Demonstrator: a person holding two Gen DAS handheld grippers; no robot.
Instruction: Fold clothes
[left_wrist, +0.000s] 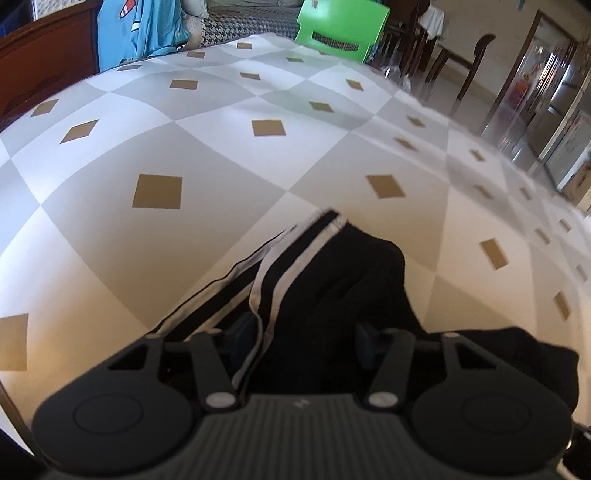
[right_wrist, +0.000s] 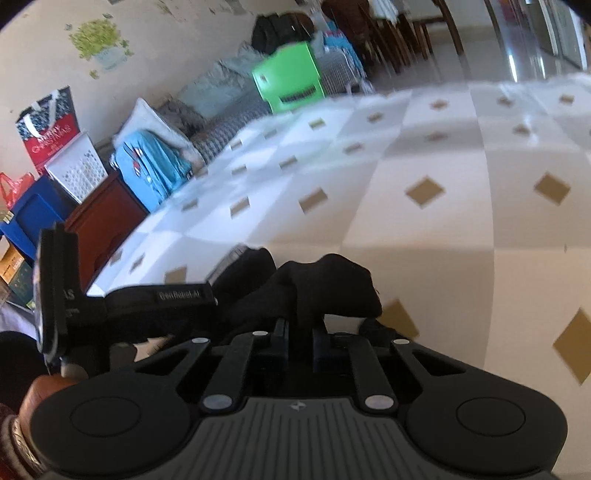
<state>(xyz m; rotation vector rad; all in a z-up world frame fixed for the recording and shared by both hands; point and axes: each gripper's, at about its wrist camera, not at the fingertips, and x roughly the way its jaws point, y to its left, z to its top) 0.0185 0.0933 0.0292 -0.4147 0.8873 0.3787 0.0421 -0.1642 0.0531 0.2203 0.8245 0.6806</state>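
The right claw (right_wrist: 300, 325) was clamped on a bunched black garment (right_wrist: 325, 288); the left claw (left_wrist: 299, 332) was closed around its white-striped part above the checkered desk (left_wrist: 221, 147).

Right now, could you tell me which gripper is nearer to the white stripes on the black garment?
Left. The left gripper has the white stripes running between its fingers; the right gripper pinches a plain fold of the black garment, away from them.

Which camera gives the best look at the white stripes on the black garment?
The left wrist view: the black garment lies bunched with its white stripes running clearly down the fabric. The right wrist view shows only a plain black fold pinched in the right claw, stripes hidden.
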